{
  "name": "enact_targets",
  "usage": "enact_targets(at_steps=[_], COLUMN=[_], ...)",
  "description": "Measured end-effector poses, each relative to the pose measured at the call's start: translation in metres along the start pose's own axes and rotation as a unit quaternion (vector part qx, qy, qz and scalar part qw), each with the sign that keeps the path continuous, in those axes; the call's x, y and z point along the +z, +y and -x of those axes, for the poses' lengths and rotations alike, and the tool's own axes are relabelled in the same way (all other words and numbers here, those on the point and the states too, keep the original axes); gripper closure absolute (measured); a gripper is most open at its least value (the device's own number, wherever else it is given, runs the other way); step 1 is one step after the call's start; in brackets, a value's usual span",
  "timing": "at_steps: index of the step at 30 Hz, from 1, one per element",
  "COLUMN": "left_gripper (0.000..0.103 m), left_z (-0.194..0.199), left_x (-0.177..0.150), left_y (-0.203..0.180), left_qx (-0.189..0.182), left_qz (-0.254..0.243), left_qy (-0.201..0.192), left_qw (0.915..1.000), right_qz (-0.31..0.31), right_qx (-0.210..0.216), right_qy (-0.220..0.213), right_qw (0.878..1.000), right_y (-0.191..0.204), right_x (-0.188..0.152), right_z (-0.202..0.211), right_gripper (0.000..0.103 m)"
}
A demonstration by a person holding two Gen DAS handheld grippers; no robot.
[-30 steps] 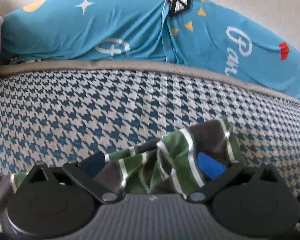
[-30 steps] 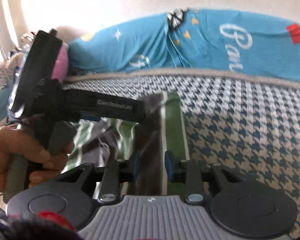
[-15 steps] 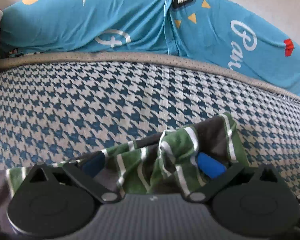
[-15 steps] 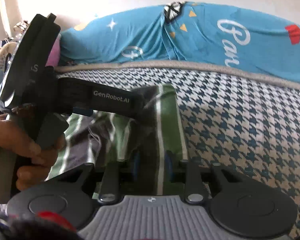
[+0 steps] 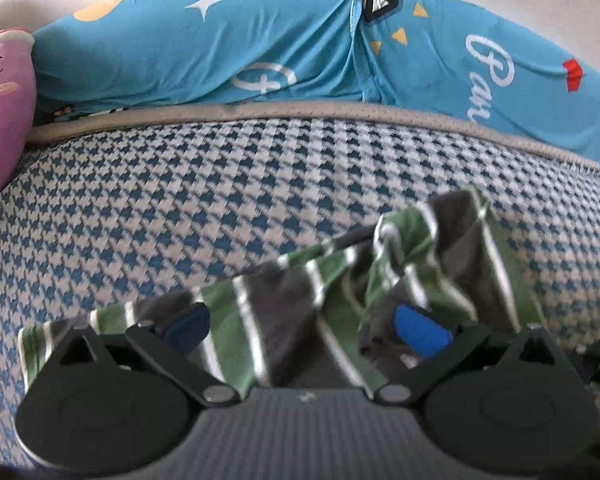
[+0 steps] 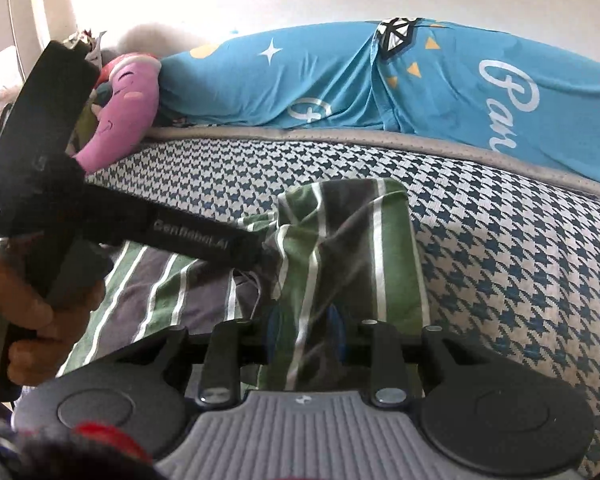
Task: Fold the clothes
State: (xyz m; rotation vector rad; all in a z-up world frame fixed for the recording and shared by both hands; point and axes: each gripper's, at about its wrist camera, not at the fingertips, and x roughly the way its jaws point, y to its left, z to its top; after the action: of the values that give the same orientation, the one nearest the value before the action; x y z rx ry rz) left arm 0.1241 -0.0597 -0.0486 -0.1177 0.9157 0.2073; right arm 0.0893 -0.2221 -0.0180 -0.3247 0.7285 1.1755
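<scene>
The striped shirt [image 6: 340, 248] lies on the checked bed [image 6: 500, 240], stretched left to right. The right gripper [image 6: 306, 338] pinches its right edge. The left gripper [image 5: 300, 328] sits wide apart over the bunched middle.

A home bedroom: houndstooth mattress [image 5: 220, 184], blue printed bedding [image 5: 260, 48], pink plush toy [image 6: 120, 112].

Green-grey striped garment [image 6: 340, 248] (white lines), blue-white houndstooth cover [image 5: 220, 184]
</scene>
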Motion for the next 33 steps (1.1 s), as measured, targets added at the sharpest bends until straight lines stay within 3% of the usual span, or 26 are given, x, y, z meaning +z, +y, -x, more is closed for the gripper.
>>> enact_targets(at_steps=[14, 22, 33], left_gripper=[0.0, 0.0, 0.0], left_z=[-0.02, 0.005, 0.046], left_x=[-0.004, -0.002, -0.02], left_y=[0.005, 0.019, 0.044], left_qx=[0.002, 0.008, 0.024], left_qz=[0.018, 0.035, 0.034], left_qy=[0.025, 0.025, 0.026], left_qw=[0.9995, 0.999, 0.9988], right_qz=[0.019, -0.01, 0.025], right_qx=[-0.015, -0.009, 0.006], right_qy=[0.041, 0.028, 0.026], right_qw=[0.999, 1.0, 0.999], right_y=[-0.003, -0.005, 0.028], right_x=[-0.002, 0.01, 0.015], right_z=[-0.016, -0.003, 0.008], right_gripper=[0.074, 0.074, 0.074])
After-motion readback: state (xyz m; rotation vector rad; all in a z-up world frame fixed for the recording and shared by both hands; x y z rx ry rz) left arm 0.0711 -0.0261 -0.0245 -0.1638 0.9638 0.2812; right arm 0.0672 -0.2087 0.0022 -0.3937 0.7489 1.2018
